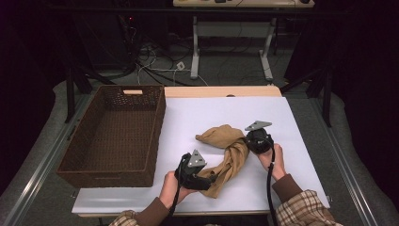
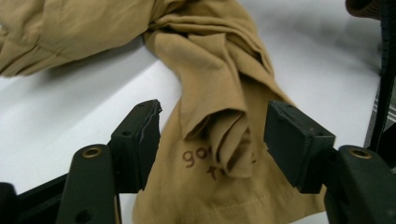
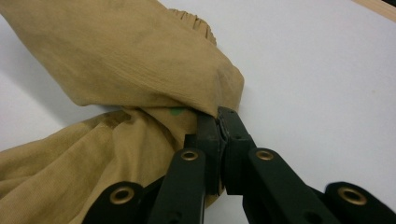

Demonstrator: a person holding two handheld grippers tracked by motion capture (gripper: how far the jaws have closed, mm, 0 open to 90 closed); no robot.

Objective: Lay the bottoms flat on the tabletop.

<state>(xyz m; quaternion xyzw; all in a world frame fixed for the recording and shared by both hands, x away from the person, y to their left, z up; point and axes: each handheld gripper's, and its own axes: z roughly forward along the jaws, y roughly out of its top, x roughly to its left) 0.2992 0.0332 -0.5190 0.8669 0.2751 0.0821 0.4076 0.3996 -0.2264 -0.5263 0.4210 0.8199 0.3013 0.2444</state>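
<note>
Tan garment [image 1: 228,150] lies crumpled and twisted on the white desk [image 1: 291,122], roughly centre, running from a bunched lump at about 11 o'clock of the desk middle down to a flatter end near the front edge at 6 o'clock. Left hand-held gripper [image 1: 211,180] sits at the garment's lower end, pointing toward 3 o'clock in the high view; in the left gripper view [image 2: 212,140] its jaws stand well apart, a raised fold of the cloth [image 2: 224,140] between them with gaps on both sides, pads not pressing on it; brown lettering shows on the fabric just below that fold, partly hidden. Right hand-held gripper [image 1: 248,140] is at the garment's upper right, about 2 o'clock from the left one, held by the right hand [image 1: 273,160]; in the right gripper view [image 3: 218,122] the jaws are fully closed together and pinch an edge of the cloth [image 3: 121,60] at the tips, with a small green mark on the fabric just beside them. Left hand [image 1: 171,188] grips its tool from the front edge. Brown wicker basket [image 1: 113,165] stands at 9 o'clock of the garment, well apart from it, on the desk's left side. Plaid sleeve [image 1: 306,212] at bottom right
</note>
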